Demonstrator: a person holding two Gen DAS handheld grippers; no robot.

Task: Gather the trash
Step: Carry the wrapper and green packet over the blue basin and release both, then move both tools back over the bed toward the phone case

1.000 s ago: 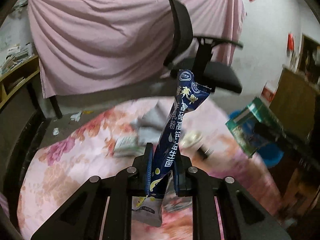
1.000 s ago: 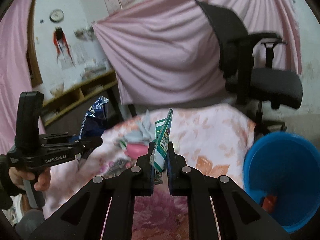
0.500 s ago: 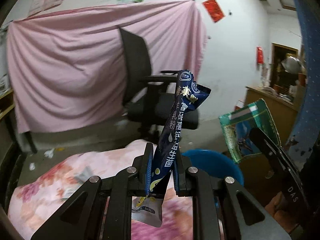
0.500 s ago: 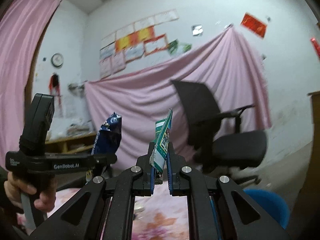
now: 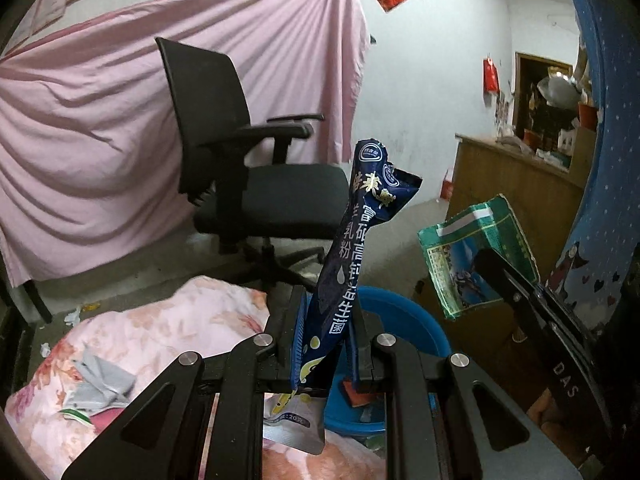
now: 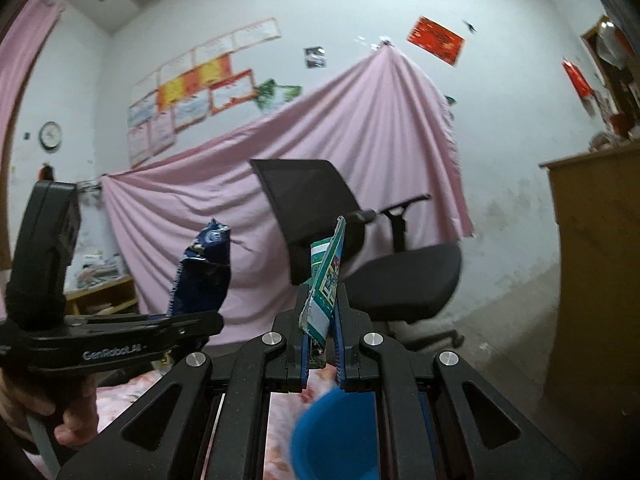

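Since you're hauling both wrappers to the blue basin point(image 5: 404, 312), each tong's clamped tight: left gripper point(image 5: 326, 344) pinches the navy sachet point(image 5: 356, 248), right gripper point(image 6: 322, 344) the green packet point(image 6: 326, 280), both just above it.

left wrist view looks along its tool point(image 5: 326, 344), tilted down toward the blue basin point(image 5: 404, 312) at lower centre, close. right wrist view looks level across the room, the left tool point(image 6: 200, 320) at its lower left. both share the black office chair point(image 5: 240, 168) and pink sheet point(image 6: 380, 128)
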